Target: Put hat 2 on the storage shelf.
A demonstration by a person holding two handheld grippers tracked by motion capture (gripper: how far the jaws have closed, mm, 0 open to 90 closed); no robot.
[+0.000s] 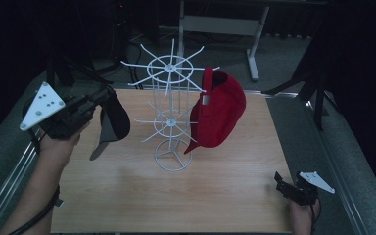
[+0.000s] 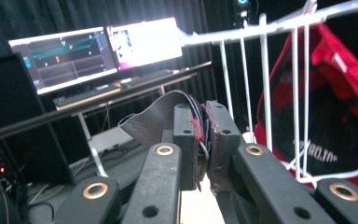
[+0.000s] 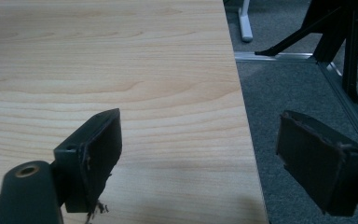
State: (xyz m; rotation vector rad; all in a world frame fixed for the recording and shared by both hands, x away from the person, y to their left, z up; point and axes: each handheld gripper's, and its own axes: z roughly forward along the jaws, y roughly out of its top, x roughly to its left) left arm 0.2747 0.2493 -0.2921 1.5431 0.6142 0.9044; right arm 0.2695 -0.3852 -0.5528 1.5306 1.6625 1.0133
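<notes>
Left of the white wire rack (image 1: 171, 112), the left claw (image 1: 98, 100) is clamped on a dark cap (image 1: 113, 120), held off the bench (image 1: 225, 196). It should approach a free prong squarely, so the cap hooks on cleanly. Right of the rack hangs a red cap (image 1: 219, 111); its inner label is unreadable. Far right, the right claw (image 1: 286, 188) gapes wide, holding nothing.

This is a lab or recording studio, not a home. Black curtains (image 1: 362, 58) close in the space, with grey carpet (image 1: 284, 54) underfoot. At twelve o'clock from the wooden counter (image 1: 176, 200) stands a grey desk frame (image 1: 254, 44). Two lit monitors (image 2: 102, 49) glow on a desk, and an aluminium rail (image 1: 342, 161) edges the counter at three o'clock.
</notes>
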